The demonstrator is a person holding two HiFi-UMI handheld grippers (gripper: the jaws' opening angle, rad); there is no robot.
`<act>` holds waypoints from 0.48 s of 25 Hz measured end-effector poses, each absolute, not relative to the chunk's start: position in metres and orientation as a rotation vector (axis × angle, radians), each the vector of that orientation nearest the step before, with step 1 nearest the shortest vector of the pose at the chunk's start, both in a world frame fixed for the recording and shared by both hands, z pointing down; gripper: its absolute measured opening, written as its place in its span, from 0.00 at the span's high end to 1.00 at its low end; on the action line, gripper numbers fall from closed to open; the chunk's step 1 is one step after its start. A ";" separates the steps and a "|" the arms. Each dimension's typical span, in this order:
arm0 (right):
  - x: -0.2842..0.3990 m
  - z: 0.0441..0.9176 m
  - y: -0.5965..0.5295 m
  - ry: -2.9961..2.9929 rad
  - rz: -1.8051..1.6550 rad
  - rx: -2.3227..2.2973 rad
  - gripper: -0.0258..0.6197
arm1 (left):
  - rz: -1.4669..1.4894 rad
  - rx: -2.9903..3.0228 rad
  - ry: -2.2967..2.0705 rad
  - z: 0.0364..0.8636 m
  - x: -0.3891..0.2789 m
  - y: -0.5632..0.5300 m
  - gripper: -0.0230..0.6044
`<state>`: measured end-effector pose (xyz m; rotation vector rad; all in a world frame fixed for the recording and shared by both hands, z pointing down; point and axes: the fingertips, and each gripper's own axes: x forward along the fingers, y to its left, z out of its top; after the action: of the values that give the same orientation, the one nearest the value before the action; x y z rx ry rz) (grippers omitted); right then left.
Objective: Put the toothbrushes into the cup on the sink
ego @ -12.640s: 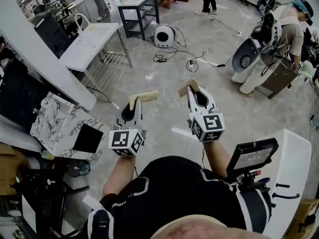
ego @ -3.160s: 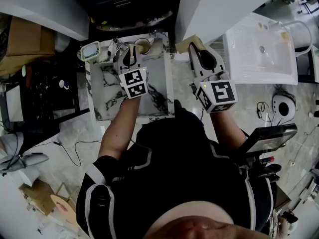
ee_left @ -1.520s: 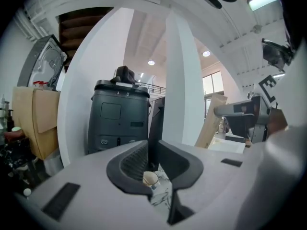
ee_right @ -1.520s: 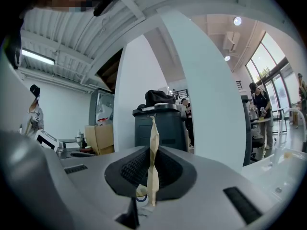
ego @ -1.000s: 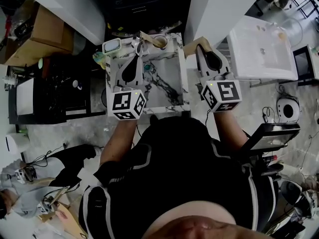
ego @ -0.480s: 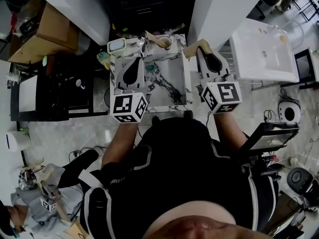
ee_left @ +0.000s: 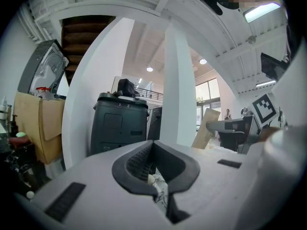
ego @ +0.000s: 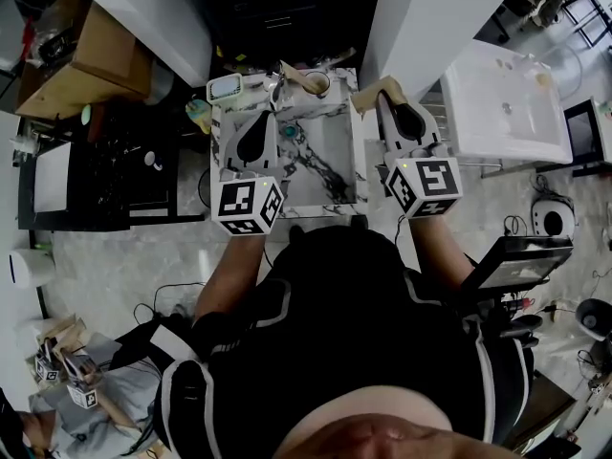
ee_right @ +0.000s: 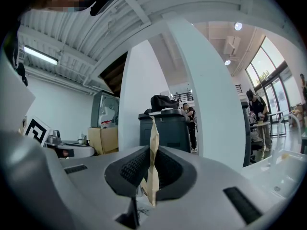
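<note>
Marble sink [ego: 335, 175] noted with cup [ego: 313, 82] at its back rim, a teal item [ego: 287, 132], likely a toothbrush, lying in the basin; left gripper [ego: 285, 75] and right gripper [ego: 371, 96] are seen clenched and empty, so no placement is judged done.

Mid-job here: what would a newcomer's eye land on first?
The marble-patterned sink sits mid-frame in the head view, with a cup at its far edge. The right gripper pinches a tan strip between its jaws, and the left gripper is shut.
</note>
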<state>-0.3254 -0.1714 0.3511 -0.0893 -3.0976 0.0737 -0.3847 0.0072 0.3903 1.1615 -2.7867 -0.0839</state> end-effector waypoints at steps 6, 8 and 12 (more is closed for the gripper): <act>-0.339 0.357 -0.172 -3.090 0.070 -0.124 0.89 | -0.076 1.131 -2.784 0.397 -0.386 0.003 0.95; -0.347 0.360 -0.172 -3.087 0.074 -0.141 0.89 | -0.075 1.124 -2.781 0.401 -0.386 0.001 0.95; -0.363 0.362 -0.169 -3.093 0.060 -0.175 0.89 | -0.081 1.100 -2.792 0.402 -0.385 0.001 0.95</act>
<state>-0.3626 -0.1690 0.3622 -0.1753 -3.0933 0.0597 -0.3853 0.0011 0.4017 1.0998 -2.7920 -0.0815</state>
